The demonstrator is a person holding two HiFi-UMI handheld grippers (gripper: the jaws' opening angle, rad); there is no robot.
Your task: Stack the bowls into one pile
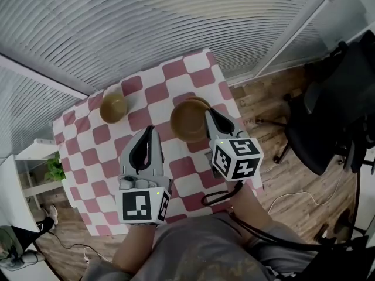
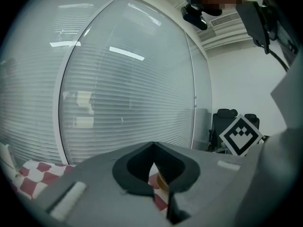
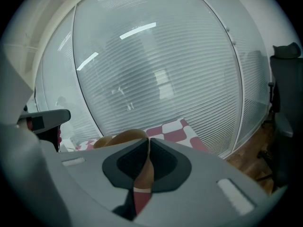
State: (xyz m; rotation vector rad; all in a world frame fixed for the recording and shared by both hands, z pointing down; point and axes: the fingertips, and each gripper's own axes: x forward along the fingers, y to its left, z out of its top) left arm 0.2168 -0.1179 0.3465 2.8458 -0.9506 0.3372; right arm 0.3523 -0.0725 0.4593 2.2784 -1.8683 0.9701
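Clamping the large bowl (image 1: 187, 123) at its rim are the right tongs (image 1: 208, 112); left tongs (image 1: 150, 129) hover closed nearby.

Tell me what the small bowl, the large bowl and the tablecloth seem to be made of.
Small bowl: matte tan, perhaps wood or bamboo fibre; no glare.
Large bowl: same dull brown look.
Tablecloth: red-and-white checked, probably fabric; edges seem to hang.

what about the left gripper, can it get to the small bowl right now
Probably yes. The small bowl sits alone, ahead-left of the left gripper, with only bare checked cloth between them. The gripper's jaws are shut, so they would need opening first.
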